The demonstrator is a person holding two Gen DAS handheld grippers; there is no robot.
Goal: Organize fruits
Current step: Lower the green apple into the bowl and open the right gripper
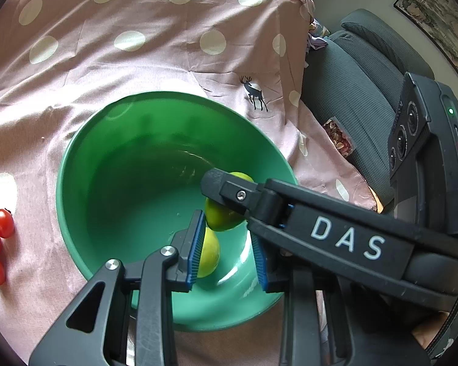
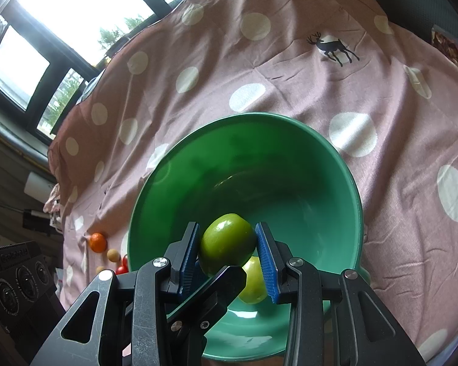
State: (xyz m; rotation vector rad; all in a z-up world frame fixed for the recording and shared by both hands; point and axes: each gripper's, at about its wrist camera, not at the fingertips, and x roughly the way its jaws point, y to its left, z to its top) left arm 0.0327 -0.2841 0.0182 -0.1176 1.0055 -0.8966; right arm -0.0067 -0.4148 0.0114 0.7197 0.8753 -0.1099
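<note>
A green bowl point(image 1: 122, 167) point(image 2: 305, 183) stands on a pink dotted tablecloth point(image 1: 137, 61). My right gripper point(image 2: 227, 228) is shut on a round green fruit point(image 2: 226, 244) point(image 1: 221, 219) and holds it just above the inside of the bowl. A paler yellow-green fruit point(image 1: 210, 256) point(image 2: 255, 283) lies on the bowl's floor below it. My left gripper point(image 1: 229, 244) reaches over the near rim, jaws drawn in to a narrow gap and gripping nothing; the pale fruit lies under them by the left pad. In the left wrist view the right gripper's arm crosses in from the right.
Three cherry tomatoes point(image 1: 3, 222) lie on the cloth left of the bowl. An orange fruit point(image 2: 97, 242) and small tan balls point(image 2: 113, 254) lie there too. A grey chair point(image 1: 366, 91) with a snack bag point(image 1: 339, 137) stands beyond the table's right edge. Windows point(image 2: 61, 15) are behind.
</note>
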